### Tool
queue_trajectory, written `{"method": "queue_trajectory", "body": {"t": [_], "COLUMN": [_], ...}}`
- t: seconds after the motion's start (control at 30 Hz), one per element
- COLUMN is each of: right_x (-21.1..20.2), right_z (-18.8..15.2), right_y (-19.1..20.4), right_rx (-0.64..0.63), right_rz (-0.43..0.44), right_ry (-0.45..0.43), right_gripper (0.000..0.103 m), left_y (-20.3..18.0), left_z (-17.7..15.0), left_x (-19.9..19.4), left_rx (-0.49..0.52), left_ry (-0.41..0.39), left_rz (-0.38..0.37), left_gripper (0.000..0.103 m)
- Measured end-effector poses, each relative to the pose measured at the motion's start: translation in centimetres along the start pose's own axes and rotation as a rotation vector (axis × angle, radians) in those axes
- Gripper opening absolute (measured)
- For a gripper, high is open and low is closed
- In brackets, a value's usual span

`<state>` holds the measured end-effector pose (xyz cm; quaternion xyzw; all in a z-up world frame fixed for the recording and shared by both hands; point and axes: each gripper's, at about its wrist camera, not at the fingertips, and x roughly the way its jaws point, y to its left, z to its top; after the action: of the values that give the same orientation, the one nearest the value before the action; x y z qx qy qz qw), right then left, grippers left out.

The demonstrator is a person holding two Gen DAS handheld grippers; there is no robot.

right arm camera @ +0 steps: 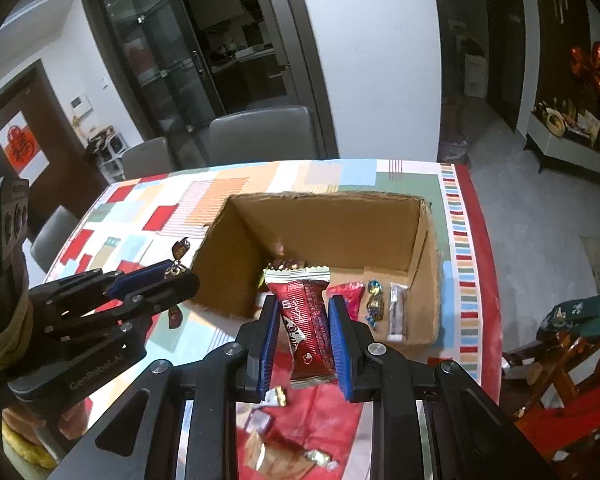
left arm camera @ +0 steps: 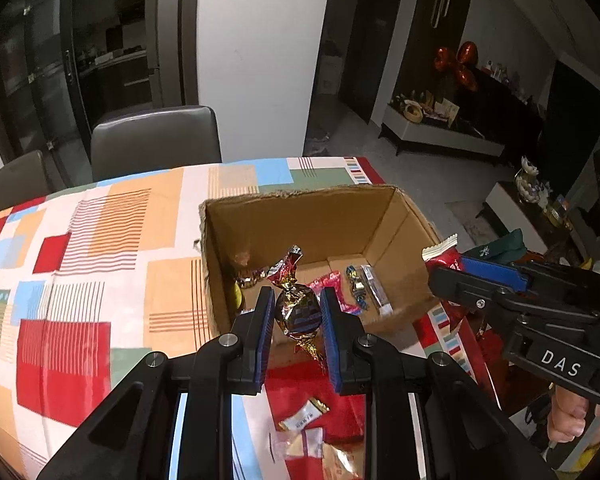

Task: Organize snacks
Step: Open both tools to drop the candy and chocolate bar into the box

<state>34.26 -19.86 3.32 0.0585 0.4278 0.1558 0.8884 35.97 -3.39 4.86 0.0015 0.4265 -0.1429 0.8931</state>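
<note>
Gripping a foil-wrapped candy [left arm camera: 299, 312] between blue pads, the left gripper [left arm camera: 296, 316] held just at the near rim of the open cardboard box [left arm camera: 284, 216], twisted wrapper ends sticking out above and below the fingers. Same gripper visible from the right wrist view [right arm camera: 168, 280] at the box's left corner, a scrap of the dark foil poking above its tip. Clamped on a red snack packet [right arm camera: 306, 320], the right gripper [right arm camera: 305, 324] poised at the near edge of the box [right arm camera: 332, 216], packet upright with its crimped white top toward the box interior. From the left wrist view, right gripper [left arm camera: 456, 276] seen to the right of the box, the red packet [left arm camera: 444, 258] jutting past its tip beside the box's right wall. Already lying on the box floor: a pink wrapper [right arm camera: 346, 294], a blue-and-gold candy [right arm camera: 374, 300], a silvery bar [right arm camera: 396, 312] along the right wall, and a dark foil sweet [left arm camera: 252, 274] near the left corner. Outside the box, on the patchwork tablecloth [left arm camera: 80, 240] close under the grippers, several loose sweets [left arm camera: 304, 420] in pale and gold wrappers, blurred in the right wrist view [right arm camera: 276, 396]. Grey chairs [left arm camera: 156, 140] standing behind the table.
</note>
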Motion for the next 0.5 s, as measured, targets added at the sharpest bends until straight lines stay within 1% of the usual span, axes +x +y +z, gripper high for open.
{"method": "queue_trajectory", "body": {"t": [0.17,0.2,0.23,0.27,0.3,0.43,0.5], "right_x": [1.5,1.7,2.0,2.1,2.1,1.7,1.0], "right_z": [1.4,1.5,1.6,1.6,1.6,0.8,-0.1], "right_y": [-0.9,-1.0,-1.3,-1.4,-1.7,-2.1,-1.6], "right_rx": [0.014,0.018,0.020,0.022,0.027,0.019,-0.013], "right_rz": [0.003,0.002,-0.007,-0.018,-0.030,-0.066,-0.077], "right_ry": [0.000,-0.002,-0.007,-0.009,-0.015,-0.032,-0.049], "right_gripper": [0.027,0.027,0.030,0.040,0.043,0.043,0.043], "left_y": [-0.1,0.0,0.1,0.2,0.3,0.4,0.1], "left_z": [1.6,1.8,2.0,2.0,2.0,1.0,0.2], "left_x": [1.5,1.7,1.8,1.9,1.8,0.7,-0.2], "left_rx": [0.006,0.006,0.003,-0.004,-0.006,0.006,0.033], "left_ry": [0.007,0.007,0.005,-0.005,-0.009,-0.039,-0.069], "left_rz": [-0.012,-0.009,-0.004,0.003,0.010,0.023,0.033], "left_gripper": [0.025,0.034,0.040,0.047,0.047,0.047,0.047]}}
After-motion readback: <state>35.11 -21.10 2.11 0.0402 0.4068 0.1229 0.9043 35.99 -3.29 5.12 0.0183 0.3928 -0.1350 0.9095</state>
